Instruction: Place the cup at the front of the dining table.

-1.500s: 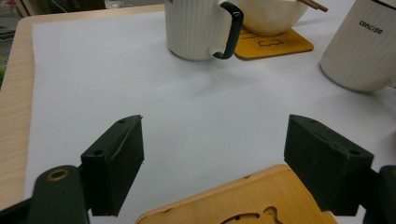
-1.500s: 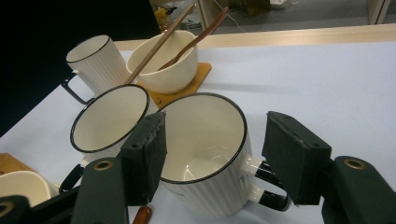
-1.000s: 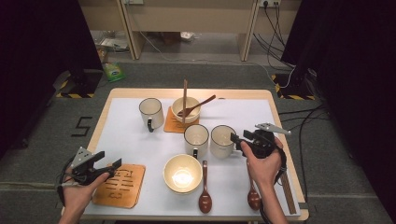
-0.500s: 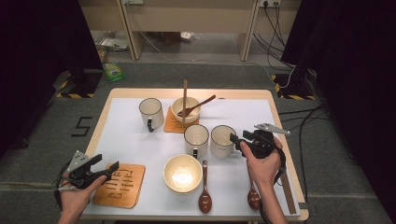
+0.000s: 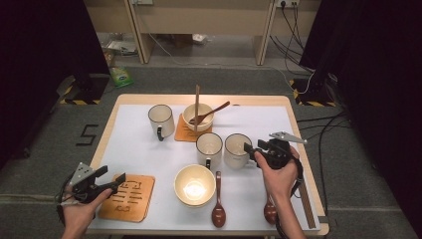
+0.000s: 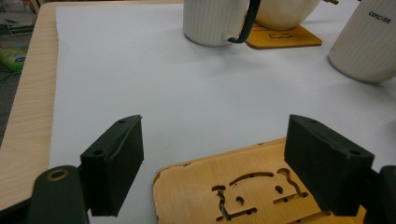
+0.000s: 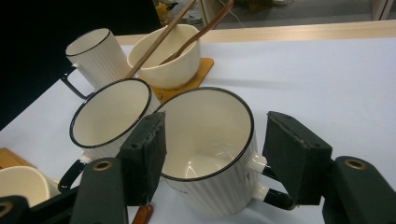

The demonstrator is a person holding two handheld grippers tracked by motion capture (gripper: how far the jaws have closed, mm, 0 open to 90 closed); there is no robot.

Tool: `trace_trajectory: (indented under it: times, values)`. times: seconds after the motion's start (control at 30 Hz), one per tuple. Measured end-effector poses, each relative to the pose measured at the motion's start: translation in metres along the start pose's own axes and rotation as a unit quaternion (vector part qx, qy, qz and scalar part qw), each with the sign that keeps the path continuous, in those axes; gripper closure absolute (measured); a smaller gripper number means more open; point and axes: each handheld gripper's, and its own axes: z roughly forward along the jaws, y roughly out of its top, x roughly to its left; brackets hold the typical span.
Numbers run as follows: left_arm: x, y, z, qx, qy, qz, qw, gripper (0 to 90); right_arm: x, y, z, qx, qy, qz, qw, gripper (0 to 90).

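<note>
My left gripper (image 5: 114, 174) (image 6: 212, 158) hovers open at the table's near left corner, its jaws on either side of the far edge of a wooden coaster (image 5: 127, 196) (image 6: 252, 186) with cut-out marks; nothing is between the pads. My right gripper (image 5: 249, 152) (image 7: 215, 149) stands open against the handle side of the right-hand white ribbed mug (image 5: 236, 149) (image 7: 210, 135). One jaw sits at the mug's rim. A narrow gap separates the other from the mug, by the black-tipped handle (image 7: 275, 196).
A second mug (image 5: 209, 147) (image 7: 109, 119) touches the right-hand one. A third mug (image 5: 160, 119) (image 6: 212, 21) stands at the back beside a bowl (image 5: 198, 117) (image 7: 168, 60) on a coaster, holding a chopstick and a spoon. An empty bowl (image 5: 194, 184) and two spoons (image 5: 218, 214) lie in front.
My left gripper has drifted slightly toward the near left corner. The right gripper and the mug have kept still.
</note>
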Motion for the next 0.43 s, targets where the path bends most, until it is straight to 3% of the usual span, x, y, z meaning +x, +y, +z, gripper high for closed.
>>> trace_trajectory:
  times: [0.43]
  values:
    - [-0.0001,-0.0073,-0.0025,-0.009,0.002,-0.006,0.9999,18.8,0.0004,-0.0006,0.0011,0.003,0.002,-0.001,1.0000,38.8]
